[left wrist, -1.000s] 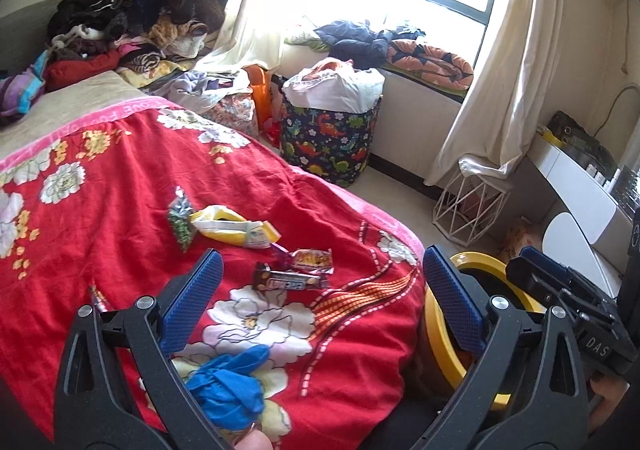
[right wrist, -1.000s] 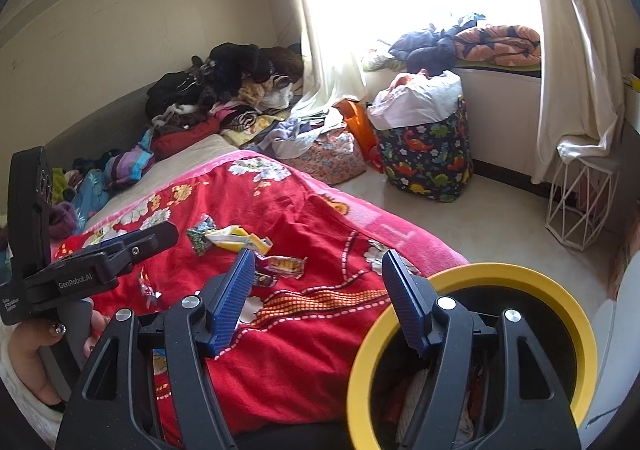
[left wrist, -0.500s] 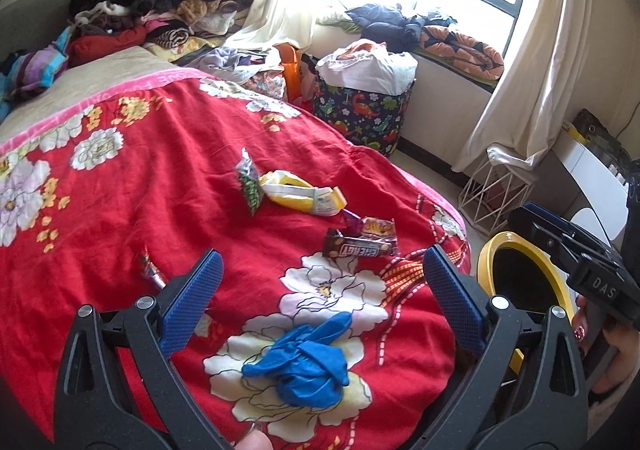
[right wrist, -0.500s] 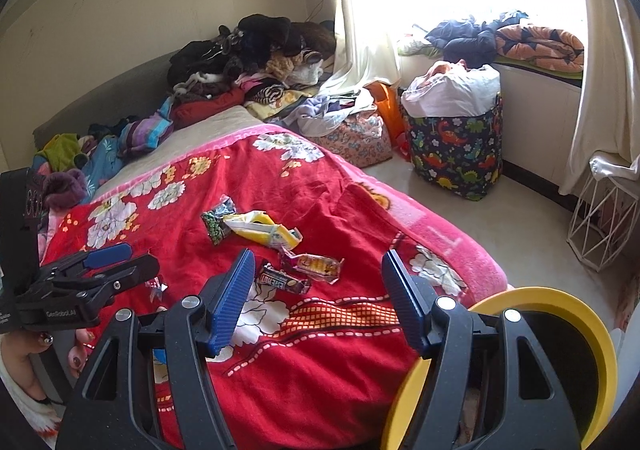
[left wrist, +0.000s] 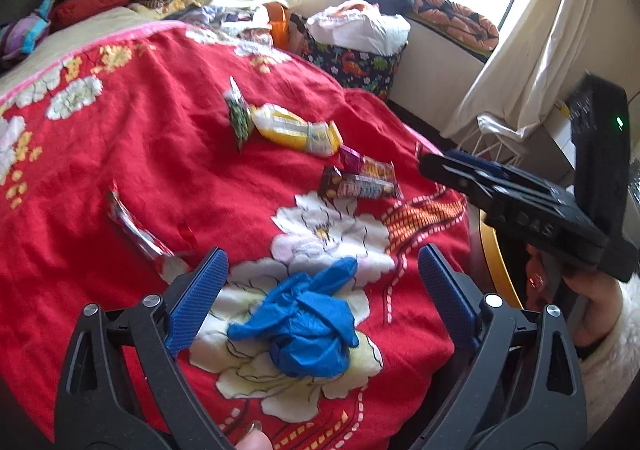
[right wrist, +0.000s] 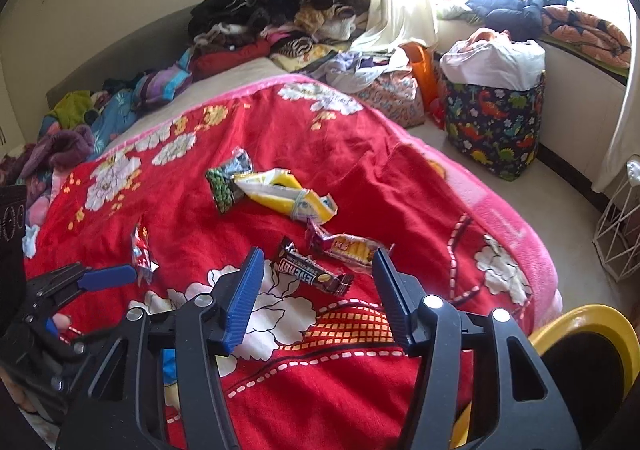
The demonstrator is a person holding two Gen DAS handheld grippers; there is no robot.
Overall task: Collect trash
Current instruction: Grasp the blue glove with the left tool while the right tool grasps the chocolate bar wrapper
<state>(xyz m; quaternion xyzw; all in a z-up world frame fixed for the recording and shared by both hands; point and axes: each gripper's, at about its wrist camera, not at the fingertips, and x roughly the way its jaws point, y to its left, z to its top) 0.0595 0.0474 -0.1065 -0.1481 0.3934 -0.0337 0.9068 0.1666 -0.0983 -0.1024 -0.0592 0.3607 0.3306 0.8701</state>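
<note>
A crumpled blue glove [left wrist: 304, 326] lies on the red flowered bedspread [left wrist: 160, 169], between the fingers of my left gripper [left wrist: 320, 290]. Its jaws are closing and the pads stand clear of the glove. My right gripper [right wrist: 318, 290] hovers over a brown energy-bar wrapper [right wrist: 308, 272]. Its jaws are also closing, with the wrapper just ahead of the tips and untouched. Further back lie a purple snack wrapper [right wrist: 344, 246], a yellow wrapper [right wrist: 284, 197], a green packet [right wrist: 224, 185] and a red-and-silver wrapper [right wrist: 140, 250]. A yellow-rimmed bin [right wrist: 592, 330] stands at the bed's right corner.
A dinosaur-print hamper [right wrist: 496, 121] full of laundry stands on the floor by the window. Piled clothes [right wrist: 280, 9] cover the bed's far end. A white wire stand [right wrist: 620, 226] sits at the right. A person's hand [left wrist: 592, 306] holds the right gripper beside the bin.
Both grippers came down toward the bedspread. The left now straddles the blue glove. The right swung left from above the bin to the wrappers, and its jaws narrowed.
</note>
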